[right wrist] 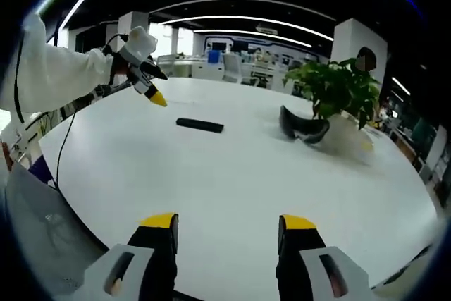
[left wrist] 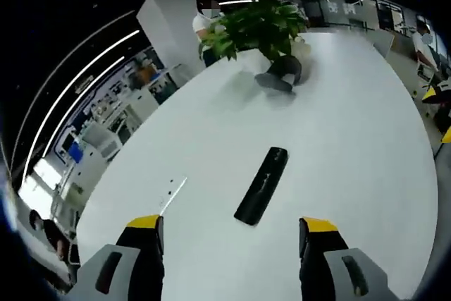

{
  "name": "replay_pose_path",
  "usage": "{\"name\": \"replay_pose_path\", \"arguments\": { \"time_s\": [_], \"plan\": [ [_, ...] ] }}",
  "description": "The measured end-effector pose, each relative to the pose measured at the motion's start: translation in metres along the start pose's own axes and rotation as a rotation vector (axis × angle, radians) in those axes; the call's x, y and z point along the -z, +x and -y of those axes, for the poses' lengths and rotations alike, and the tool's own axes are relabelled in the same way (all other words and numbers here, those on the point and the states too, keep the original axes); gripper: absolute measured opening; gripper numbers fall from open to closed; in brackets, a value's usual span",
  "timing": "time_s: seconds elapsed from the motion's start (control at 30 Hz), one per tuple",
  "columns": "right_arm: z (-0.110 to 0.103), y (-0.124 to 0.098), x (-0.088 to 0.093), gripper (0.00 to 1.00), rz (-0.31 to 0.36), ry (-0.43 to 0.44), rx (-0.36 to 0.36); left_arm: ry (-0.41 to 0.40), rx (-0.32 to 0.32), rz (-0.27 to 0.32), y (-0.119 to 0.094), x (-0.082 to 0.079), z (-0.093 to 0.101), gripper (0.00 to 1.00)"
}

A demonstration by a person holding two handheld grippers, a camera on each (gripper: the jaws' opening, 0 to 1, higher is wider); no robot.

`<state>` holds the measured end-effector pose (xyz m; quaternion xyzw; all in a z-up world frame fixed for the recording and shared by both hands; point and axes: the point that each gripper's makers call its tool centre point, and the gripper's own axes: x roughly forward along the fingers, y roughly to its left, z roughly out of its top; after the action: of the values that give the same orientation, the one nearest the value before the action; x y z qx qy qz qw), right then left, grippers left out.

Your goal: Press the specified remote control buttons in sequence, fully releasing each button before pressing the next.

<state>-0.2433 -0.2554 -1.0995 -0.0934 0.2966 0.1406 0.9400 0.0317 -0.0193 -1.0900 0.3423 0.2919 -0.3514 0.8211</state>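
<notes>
One remote control [left wrist: 261, 185] lies on the white table [left wrist: 352, 153], the only one there, a slim black bar ahead of the left gripper [left wrist: 231, 234] and just beyond its tips, angled away toward the right; nothing touches it. That gripper's yellow-tipped jaws stand wide apart, released and empty, hovering above the tabletop. Farther off sit one dark curved object [left wrist: 280, 74] and one potted plant [left wrist: 259, 26] behind it. From the right gripper [right wrist: 227, 232], likewise spread and holding nothing, the remote [right wrist: 199, 125] lies well ahead and slightly left. The left gripper [right wrist: 149, 88] hangs above the table beyond it, held by a white-sleeved arm [right wrist: 53, 72] reaching in.
</notes>
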Motion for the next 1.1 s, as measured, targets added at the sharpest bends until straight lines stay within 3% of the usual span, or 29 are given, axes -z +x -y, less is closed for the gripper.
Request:
{"name": "replay_pose_path", "arguments": {
  "time_s": [0.17,0.27,0.43,0.73,0.9,1.1],
  "plan": [
    [0.000,0.000,0.001,0.54,-0.006,-0.007,0.001,0.080,0.071,-0.072,0.024,0.007,0.005,0.75],
    [0.000,0.001,0.002,0.54,-0.013,-0.004,-0.002,0.085,0.139,-0.119,0.033,0.012,0.014,0.74],
    [0.000,0.001,0.003,0.53,-0.018,-0.010,-0.001,0.124,0.195,-0.170,0.052,0.014,0.018,0.74],
    [0.002,0.001,0.002,0.53,-0.014,-0.007,0.012,0.125,0.248,-0.251,0.076,0.031,0.019,0.70],
    [0.001,0.002,0.004,0.53,-0.027,-0.014,0.005,0.168,0.311,-0.355,0.081,0.048,0.022,0.71],
    [0.001,0.003,0.005,0.54,-0.031,-0.020,0.006,0.187,0.338,-0.380,0.088,0.049,0.025,0.72]
  ]
}}
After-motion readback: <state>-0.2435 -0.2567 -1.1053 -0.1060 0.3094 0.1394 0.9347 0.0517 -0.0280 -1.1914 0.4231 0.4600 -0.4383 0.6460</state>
